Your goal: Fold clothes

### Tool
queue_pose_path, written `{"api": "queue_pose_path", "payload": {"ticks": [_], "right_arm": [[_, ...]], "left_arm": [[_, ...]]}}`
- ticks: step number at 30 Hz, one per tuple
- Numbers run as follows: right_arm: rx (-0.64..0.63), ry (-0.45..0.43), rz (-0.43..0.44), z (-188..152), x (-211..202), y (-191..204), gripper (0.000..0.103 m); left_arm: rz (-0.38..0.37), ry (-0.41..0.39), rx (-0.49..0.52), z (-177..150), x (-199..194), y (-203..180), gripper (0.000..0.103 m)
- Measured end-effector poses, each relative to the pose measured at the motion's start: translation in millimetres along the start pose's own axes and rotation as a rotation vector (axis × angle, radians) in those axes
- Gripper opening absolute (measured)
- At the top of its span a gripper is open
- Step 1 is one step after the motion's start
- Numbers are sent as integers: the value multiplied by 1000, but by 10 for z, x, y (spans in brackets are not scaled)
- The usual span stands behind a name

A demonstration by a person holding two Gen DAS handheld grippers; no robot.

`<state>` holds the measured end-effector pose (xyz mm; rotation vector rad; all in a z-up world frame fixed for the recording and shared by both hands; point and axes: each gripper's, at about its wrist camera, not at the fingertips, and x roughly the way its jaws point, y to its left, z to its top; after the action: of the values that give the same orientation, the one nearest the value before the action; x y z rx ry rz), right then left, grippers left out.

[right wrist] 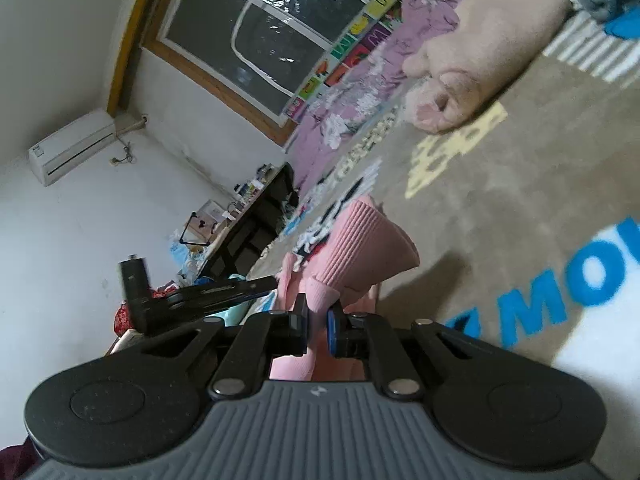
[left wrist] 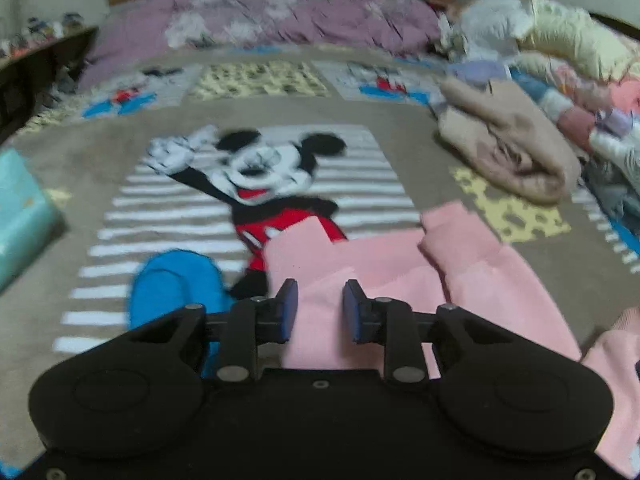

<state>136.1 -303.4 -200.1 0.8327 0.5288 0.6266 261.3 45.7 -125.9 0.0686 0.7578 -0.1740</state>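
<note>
Pink top point(left wrist: 384, 276) lay spread on the cartoon blanket point(left wrist: 460, 140) near its front edge. Our right claw point(right wrist: 318, 322) pinched its ribbed cuff point(right wrist: 360, 240); our left claw point(left wrist: 320, 308) hung released above. Next, we judged, fold the sleeve inward.

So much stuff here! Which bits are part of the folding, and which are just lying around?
Part of the job:
- pink garment
- right gripper, clamped on its ribbed cuff
- left gripper, open above it

Lying about:
- beige folded blanket
- cartoon rug
- purple bedding
- air conditioner
</note>
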Motion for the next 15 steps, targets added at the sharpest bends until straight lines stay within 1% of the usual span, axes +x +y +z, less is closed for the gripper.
{"api": "queue_pose_path", "payload": {"ticks": [2, 3, 5, 9, 12, 15], "right_arm": [[20, 8, -20, -19, 16, -42, 11], [28, 10, -27, -27, 21, -57, 11], [39, 12, -35, -37, 30, -78, 11], [36, 19, -40, -62, 50, -90, 11], [32, 25, -47, -80, 63, -87, 11], [30, 25, -53, -94, 68, -81, 11]], "left_arm": [[-5, 28, 28, 7, 123, -41, 24], [-4, 25, 39, 10, 88, -58, 24], [-4, 6, 36, 34, -9, -33, 24], [29, -46, -5, 143, -83, 120, 24], [55, -30, -7, 252, 96, 116, 24], [42, 39, 37, 275, 370, 21, 23]]}}
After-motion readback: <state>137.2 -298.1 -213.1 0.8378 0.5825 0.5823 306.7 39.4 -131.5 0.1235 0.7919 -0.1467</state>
